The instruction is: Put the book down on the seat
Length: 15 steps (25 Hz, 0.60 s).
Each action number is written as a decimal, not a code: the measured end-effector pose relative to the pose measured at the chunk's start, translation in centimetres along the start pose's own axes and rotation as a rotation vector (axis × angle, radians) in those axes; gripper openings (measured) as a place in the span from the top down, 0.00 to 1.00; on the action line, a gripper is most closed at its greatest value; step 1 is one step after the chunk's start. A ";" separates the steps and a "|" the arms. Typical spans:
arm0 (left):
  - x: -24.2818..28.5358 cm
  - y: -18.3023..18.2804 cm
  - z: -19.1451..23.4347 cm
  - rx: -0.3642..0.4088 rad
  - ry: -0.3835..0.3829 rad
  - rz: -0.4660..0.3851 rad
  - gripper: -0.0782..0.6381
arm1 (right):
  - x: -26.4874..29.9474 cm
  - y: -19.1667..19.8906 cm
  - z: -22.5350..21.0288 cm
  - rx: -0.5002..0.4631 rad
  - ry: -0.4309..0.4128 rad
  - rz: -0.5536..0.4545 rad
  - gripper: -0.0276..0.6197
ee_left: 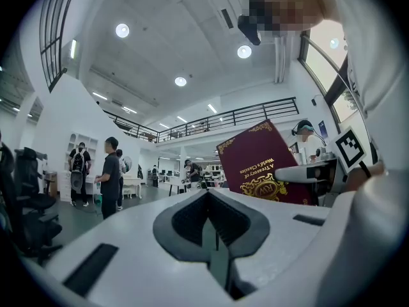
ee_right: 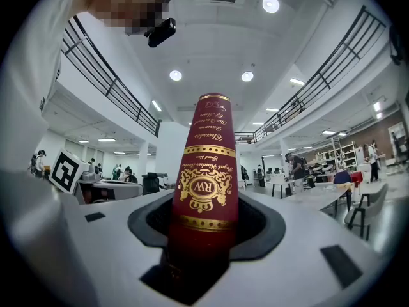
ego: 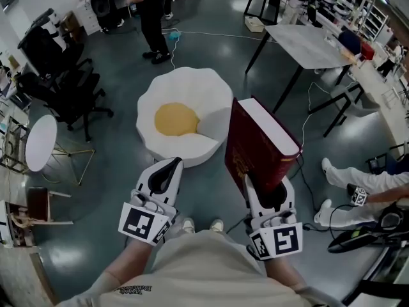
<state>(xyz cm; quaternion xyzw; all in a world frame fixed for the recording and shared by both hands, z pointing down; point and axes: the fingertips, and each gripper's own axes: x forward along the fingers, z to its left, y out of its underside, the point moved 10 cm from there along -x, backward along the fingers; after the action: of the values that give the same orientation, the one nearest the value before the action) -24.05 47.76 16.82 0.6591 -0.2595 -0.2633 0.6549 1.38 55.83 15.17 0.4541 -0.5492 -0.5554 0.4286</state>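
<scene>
Book aloft, not yet on the seat: thick maroon hardback book with gold lettering point(ego: 259, 147) clamped at its near end in the right gripper point(ego: 271, 196), jaws pressed on the two covers either side of the gilt spine. Long axis running straight out from the jaws, away from the person, covers on edge rather than flat. Left gripper point(ego: 171, 166) alongside, apart from the book, jaws pressed together on nothing.

Seat — a white egg-shaped floor cushion with a round yellow centre point(ego: 208, 98) — down on the grey floor, ahead of both hands and to the left of the book in the head view, more nearly in line with the empty left gripper than with the loaded right one.

Coming move, by the look of it: forward, leftward and down with the right hand, then a roll onto one cover before release. Risk of a heavy book toppling off the cushion's scalloped rim if set down on edge.
</scene>
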 end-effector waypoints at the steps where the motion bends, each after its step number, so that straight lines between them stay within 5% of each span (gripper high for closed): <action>1: 0.0 -0.1 -0.1 0.001 0.001 0.002 0.88 | 0.0 -0.1 -0.1 0.001 -0.002 0.002 0.63; 15: 1.6 -0.1 -2.8 0.012 0.016 0.017 0.88 | -1.2 0.4 -2.7 0.015 -0.008 0.005 0.63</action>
<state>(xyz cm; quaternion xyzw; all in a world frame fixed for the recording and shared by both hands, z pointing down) -21.00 48.72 16.72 0.6629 -0.2613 -0.2508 0.6553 4.22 56.39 15.68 0.4539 -0.5563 -0.5519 0.4242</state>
